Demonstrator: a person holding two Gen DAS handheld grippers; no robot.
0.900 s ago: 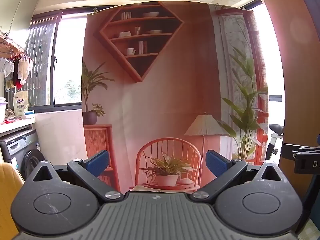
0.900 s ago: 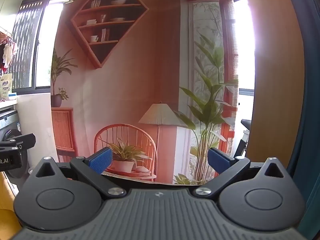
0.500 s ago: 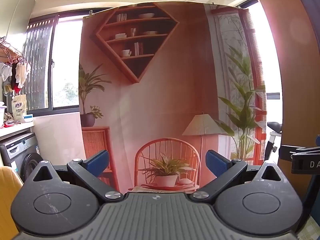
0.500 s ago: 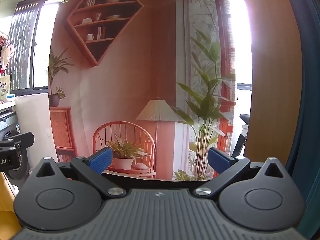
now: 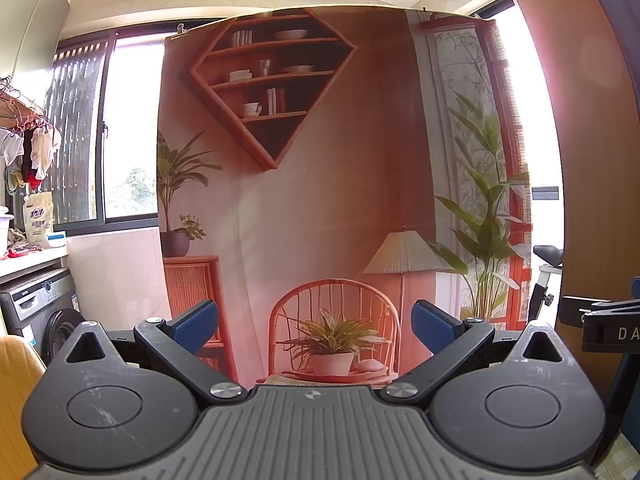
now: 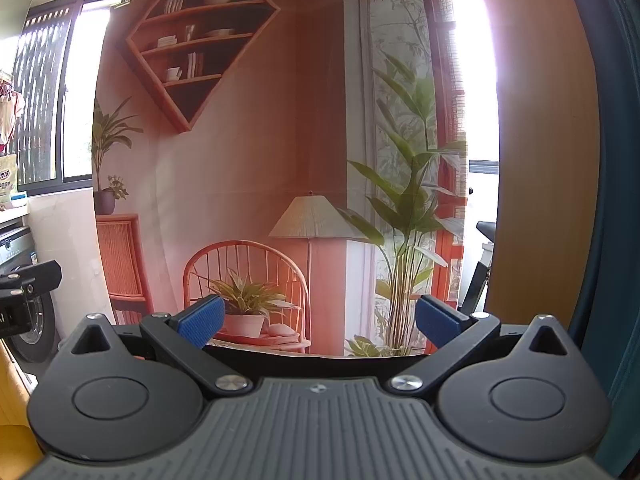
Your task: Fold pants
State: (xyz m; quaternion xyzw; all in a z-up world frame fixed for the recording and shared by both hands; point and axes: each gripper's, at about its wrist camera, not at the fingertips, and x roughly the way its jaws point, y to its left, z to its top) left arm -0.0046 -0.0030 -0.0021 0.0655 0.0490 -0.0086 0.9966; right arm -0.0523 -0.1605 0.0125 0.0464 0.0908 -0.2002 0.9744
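A printed backdrop (image 5: 320, 160) of a shelf, lamp and wicker chair is hanging ahead, filling the middle of both views. At far left, laundry (image 5: 28, 152) is dangling by a window (image 5: 128, 128) above a washer (image 5: 36, 312). The left claw (image 5: 316, 326) is pointing roughly level at the backdrop, its blue pads (image 5: 196, 326) standing wide apart and gripping nothing. The right claw (image 6: 318, 320) is facing the same backdrop, likewise spread wide with nothing between its pads (image 6: 202, 320). A wooden panel (image 6: 540, 140) is standing at right. The pants are not showing in either view.
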